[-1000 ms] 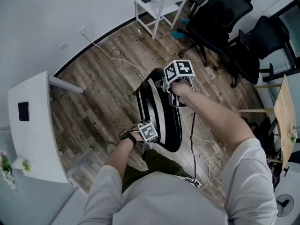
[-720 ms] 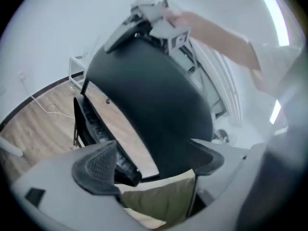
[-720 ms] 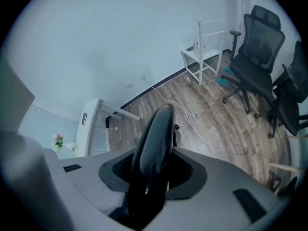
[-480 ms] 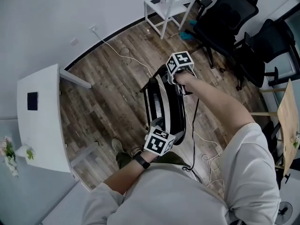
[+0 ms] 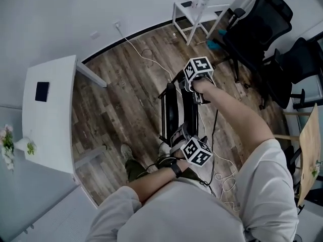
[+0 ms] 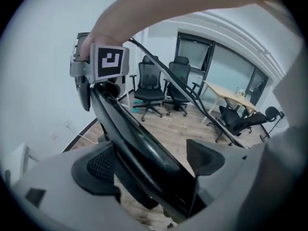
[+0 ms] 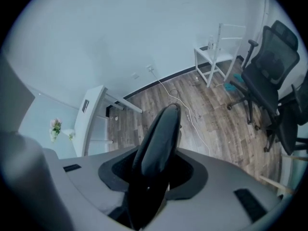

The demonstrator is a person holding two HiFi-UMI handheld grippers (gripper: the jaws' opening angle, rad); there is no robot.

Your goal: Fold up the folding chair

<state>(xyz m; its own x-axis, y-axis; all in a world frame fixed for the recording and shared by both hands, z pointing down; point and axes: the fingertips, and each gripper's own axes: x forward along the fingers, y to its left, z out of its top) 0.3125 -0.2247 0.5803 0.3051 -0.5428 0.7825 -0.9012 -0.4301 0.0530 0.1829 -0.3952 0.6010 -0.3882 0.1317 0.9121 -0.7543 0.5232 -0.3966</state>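
The black folding chair [image 5: 176, 111] stands on the wood floor, its seat swung up flat against the backrest. My right gripper [image 5: 191, 91] grips the top of the backrest, and in the right gripper view the dark backrest edge [image 7: 160, 138] fills the gap between both pads. My left gripper [image 5: 180, 136] is lower, at the seat's front edge. In the left gripper view the glossy seat panel [image 6: 139, 148] runs between the pads [image 6: 96, 166], held there, and the right gripper [image 6: 98, 66] shows at its far end.
A white table [image 5: 48, 120] stands at the left. A small white stand [image 5: 202, 9] and black office chairs [image 5: 262, 26] are at the back right, and a wooden desk [image 5: 309, 150] is at the right edge. Cables [image 5: 144, 54] trail across the floor. The person's shoe [image 5: 126, 153] is beside the chair.
My left gripper has risen from low near the floor, bringing the seat's front edge up toward the backrest. The chair looks much narrower. The right gripper stays on the backrest top.
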